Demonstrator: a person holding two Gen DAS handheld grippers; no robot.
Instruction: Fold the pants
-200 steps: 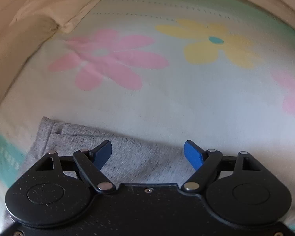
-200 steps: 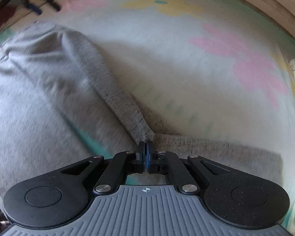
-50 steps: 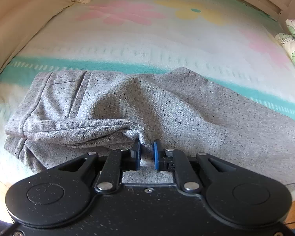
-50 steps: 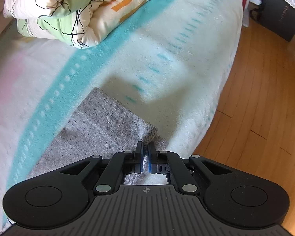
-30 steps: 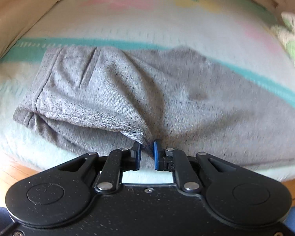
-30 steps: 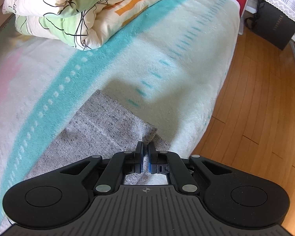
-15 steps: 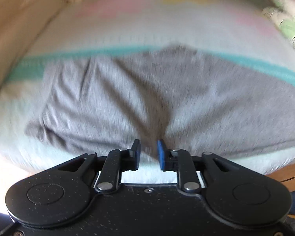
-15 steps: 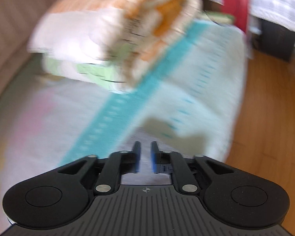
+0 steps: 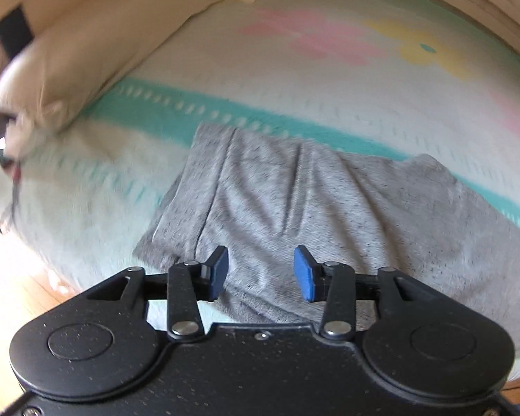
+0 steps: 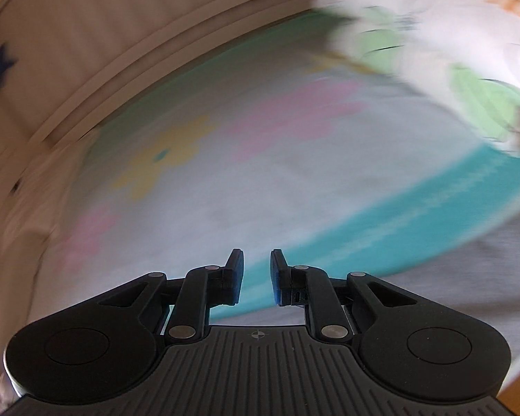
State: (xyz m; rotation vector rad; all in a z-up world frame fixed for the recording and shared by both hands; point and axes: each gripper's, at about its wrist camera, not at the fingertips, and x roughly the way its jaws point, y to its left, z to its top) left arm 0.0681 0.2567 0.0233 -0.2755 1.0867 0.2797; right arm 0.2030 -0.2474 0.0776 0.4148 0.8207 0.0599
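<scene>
At your far left a beige pillow [image 9: 86, 45] lies along the edge of the bed blanket [image 9: 294, 90], which is pale with a teal stripe [image 9: 176, 104] and pink and yellow flowers. Nothing here acts as a container; the blanket simply bears the pants.

The grey pants [image 9: 294, 201] lie flat on the blanket near its front edge, their far side just over the teal stripe, with soft creases running along the waist end at the left. Your left gripper [image 9: 260, 272] hovers over the near edge of the pants with its jaws spread wide, the blue pads [image 9: 303, 274] holding nothing.

In your right wrist view, motion blur softens everything. Your right gripper [image 10: 256, 275] has its jaws a narrow gap apart and grips nothing; teal stripe shows between them. A grey stretch of the pants [image 10: 468, 277] sits low at the right. A folded floral quilt [image 10: 450, 52] rests on the blanket at the upper right.
</scene>
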